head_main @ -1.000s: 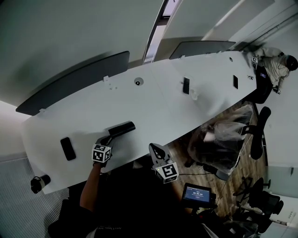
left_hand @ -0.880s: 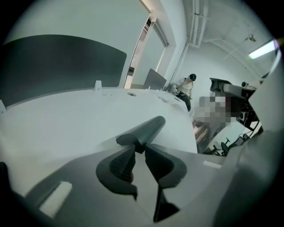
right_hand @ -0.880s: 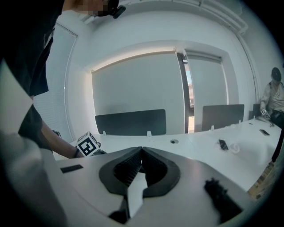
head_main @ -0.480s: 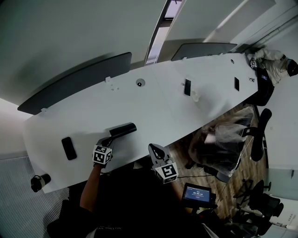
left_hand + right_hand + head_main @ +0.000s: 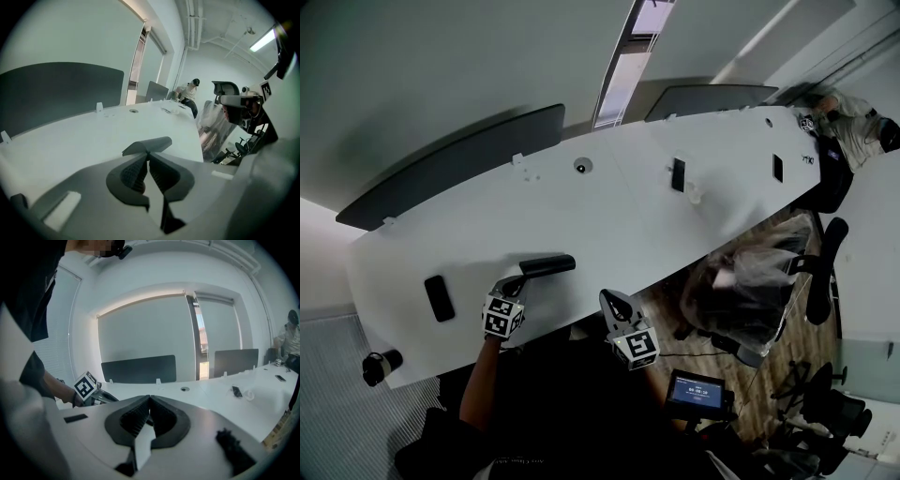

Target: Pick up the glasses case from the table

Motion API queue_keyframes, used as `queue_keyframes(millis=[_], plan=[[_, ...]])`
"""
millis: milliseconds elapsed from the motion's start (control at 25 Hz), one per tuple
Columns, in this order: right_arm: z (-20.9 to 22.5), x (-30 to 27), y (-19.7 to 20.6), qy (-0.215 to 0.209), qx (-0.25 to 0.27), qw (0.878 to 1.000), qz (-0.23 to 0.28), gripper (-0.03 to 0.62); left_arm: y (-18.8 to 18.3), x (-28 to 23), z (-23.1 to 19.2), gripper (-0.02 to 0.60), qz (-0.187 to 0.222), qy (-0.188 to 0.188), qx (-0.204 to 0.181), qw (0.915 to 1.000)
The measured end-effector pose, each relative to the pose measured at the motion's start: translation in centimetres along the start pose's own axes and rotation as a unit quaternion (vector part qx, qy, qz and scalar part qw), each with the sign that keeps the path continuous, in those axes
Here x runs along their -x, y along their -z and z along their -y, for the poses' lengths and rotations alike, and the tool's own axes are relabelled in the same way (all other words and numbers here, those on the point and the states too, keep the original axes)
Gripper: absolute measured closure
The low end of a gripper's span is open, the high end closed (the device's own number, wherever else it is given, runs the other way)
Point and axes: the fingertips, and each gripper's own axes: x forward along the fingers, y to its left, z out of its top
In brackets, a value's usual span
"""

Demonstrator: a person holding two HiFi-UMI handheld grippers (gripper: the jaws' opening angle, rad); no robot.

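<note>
The glasses case [image 5: 546, 265] is a dark, long, rounded case held just above the white table [image 5: 609, 216], throwing a shadow on it. My left gripper [image 5: 517, 280] grips its near end, and its jaws are closing on that end. In the left gripper view the case's end [image 5: 152, 143] sits pinched at the tips of the left gripper [image 5: 149, 154]. My right gripper [image 5: 614, 302] hangs shut and empty off the table's front edge. In its own view the right gripper [image 5: 149, 401] has both tips together.
A black phone [image 5: 438, 298] lies left of the case, and two more dark devices [image 5: 676, 173] [image 5: 774, 166] lie farther along. Dark divider panels [image 5: 450, 169] line the far edge. A plastic-covered chair [image 5: 741, 291] stands at the right, and a person [image 5: 853, 127] sits at the far end.
The left gripper has lifted the glasses case slightly off the table and the case now lies more level. The right gripper has stayed where it was.
</note>
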Motion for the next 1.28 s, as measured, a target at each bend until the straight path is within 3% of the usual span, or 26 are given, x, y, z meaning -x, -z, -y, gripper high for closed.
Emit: queue_keyframes(millis=[160,560,920,1280], plan=[[-0.2,0.1,0.1,-0.003,-0.007,1.000,-0.001,0.588,-1.2,0.7,0.7,0.572,0.006,0.000,-0.028,0.9996],[-0.4,-0.1,0.5,-0.006,-0.012,1.000,0.003,0.586,-3.8,2.0,1.2,0.585,0.027,-0.005,-0.048,0.9985],[-0.1,-0.1,0.2,-0.003,-0.015,1.000,0.006,0.588,-8.5,3.8,2.2,0.586,0.070,0.001,-0.075,0.9947],[0.1,-0.1,0.2,-0.001,-0.011,1.000,0.008,0.588,-8.0,4.3,1.8,0.583,0.081,-0.007,-0.117,0.9898]])
